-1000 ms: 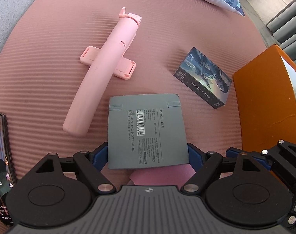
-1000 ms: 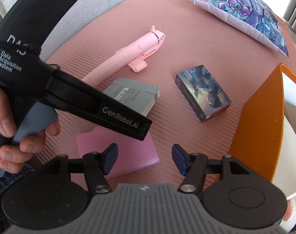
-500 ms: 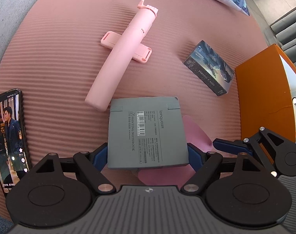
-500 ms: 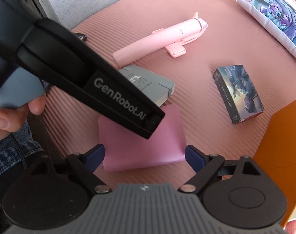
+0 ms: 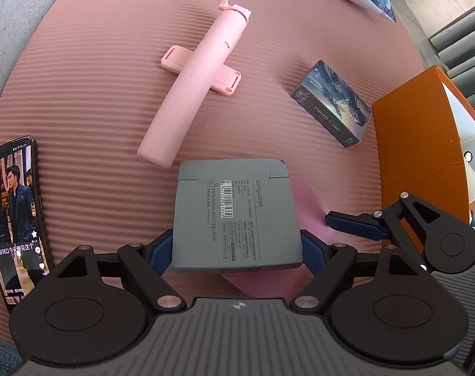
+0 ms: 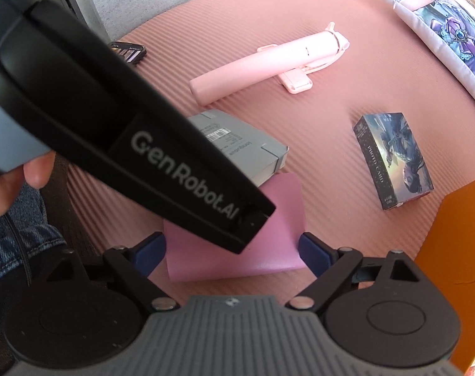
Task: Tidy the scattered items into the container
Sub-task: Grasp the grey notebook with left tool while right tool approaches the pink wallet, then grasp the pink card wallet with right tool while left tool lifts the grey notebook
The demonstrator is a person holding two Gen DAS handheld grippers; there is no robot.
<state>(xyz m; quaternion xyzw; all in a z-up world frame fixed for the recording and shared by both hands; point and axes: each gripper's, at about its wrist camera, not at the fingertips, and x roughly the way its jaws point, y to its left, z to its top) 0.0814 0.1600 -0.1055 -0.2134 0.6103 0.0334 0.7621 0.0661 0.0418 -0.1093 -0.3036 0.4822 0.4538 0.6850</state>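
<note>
My left gripper (image 5: 236, 252) is shut on the grey notebook (image 5: 234, 216) and holds it above the mat. The notebook also shows in the right wrist view (image 6: 237, 145), partly behind the left gripper's black body. A pink notebook (image 6: 237, 244) lies flat on the mat under it, between the open fingers of my right gripper (image 6: 232, 247); whether the pads touch it I cannot tell. It also shows in the left wrist view (image 5: 309, 206). A pink selfie stick (image 5: 193, 84), a photo card box (image 5: 331, 106) and the orange container (image 5: 416, 156) at the right are in view.
A phone (image 5: 12, 216) with a lit screen lies at the mat's left edge. A printed pillow (image 6: 444, 37) lies at the far side. The pink ribbed mat (image 5: 80, 78) covers the surface. A person's hand and jeans show at the left in the right wrist view.
My left gripper has risen with the grey notebook. My right gripper has opened wider and moved onto the pink notebook, which now sits between its fingers.
</note>
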